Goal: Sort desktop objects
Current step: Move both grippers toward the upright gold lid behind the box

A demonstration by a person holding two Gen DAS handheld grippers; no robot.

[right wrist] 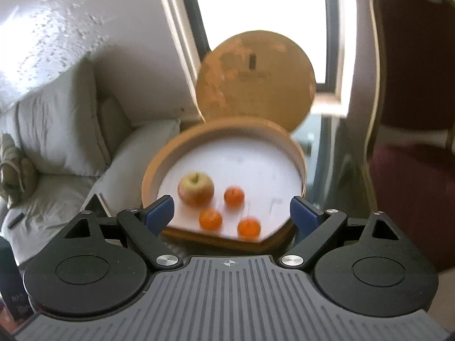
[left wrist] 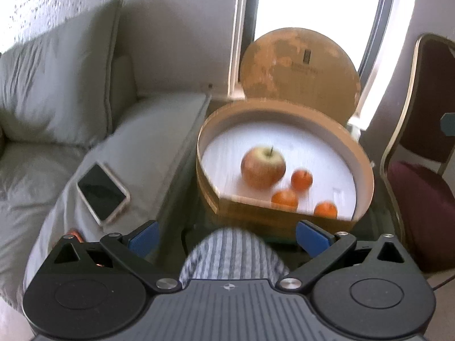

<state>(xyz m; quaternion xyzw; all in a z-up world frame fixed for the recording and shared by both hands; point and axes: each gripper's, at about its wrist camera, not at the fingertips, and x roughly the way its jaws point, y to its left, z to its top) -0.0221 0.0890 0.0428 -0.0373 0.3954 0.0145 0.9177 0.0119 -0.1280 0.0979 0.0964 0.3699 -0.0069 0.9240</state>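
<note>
Apple [right wrist: 196,189] sits upright, stem up, inside the round box [right wrist: 153,167] on the table, with three tangerines [right wrist: 234,195] just beside it. Both frames are blurred. Left gripper [left wrist: 227,237] and right gripper [right wrist: 231,213] stand wide, holding nothing.

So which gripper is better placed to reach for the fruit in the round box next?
Probably the right gripper: its open jaws frame the box head-on, oranges just ahead. The left gripper sits farther back over a knee.
</note>
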